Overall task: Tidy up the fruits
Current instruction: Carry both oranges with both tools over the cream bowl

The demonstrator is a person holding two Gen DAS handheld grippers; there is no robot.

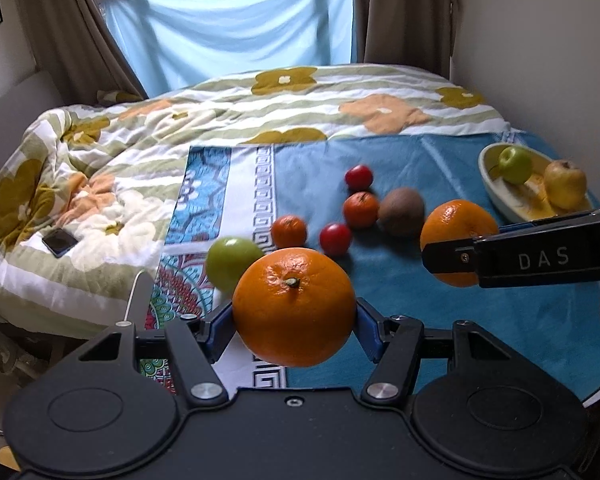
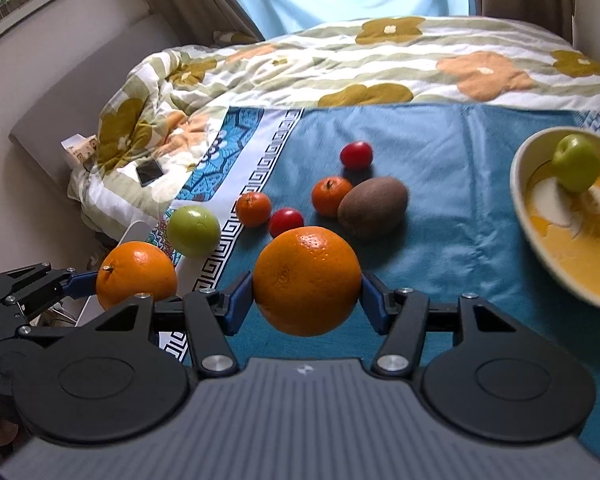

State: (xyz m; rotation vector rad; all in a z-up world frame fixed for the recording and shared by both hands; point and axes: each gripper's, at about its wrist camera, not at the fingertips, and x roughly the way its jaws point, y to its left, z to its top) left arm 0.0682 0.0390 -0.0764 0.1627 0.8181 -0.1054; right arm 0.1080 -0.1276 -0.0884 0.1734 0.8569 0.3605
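I have an orange in each tool. My left gripper [image 1: 294, 314] has its blue fingers [image 1: 220, 332] closed against the sides of the stem-up orange [image 1: 294, 308], low in the centre of the left wrist view and lifted clear of the blue cloth [image 1: 459, 312] on the bed. My right gripper [image 2: 307, 286] grips the second orange [image 2: 307, 282] the same way, low centre in the right wrist view, also off the cloth.

The bowl [image 2: 539, 248] sits at the right edge of the frame and already holds a green apple [image 2: 576, 168]; the left wrist view shows a yellow fruit [image 1: 565, 189] in it too. So I judge two fruits sorted and two oranges on the way.

Still loose on the cloth, mid-frame: a second green apple [image 2: 194, 231] at the left, two mandarins [image 2: 253, 209] [image 2: 331, 196], two small red fruits [image 2: 286, 221] [image 2: 356, 155], and a kiwi [image 2: 372, 207] touching one mandarin. Six remain, so I reckon the job is under halfway.
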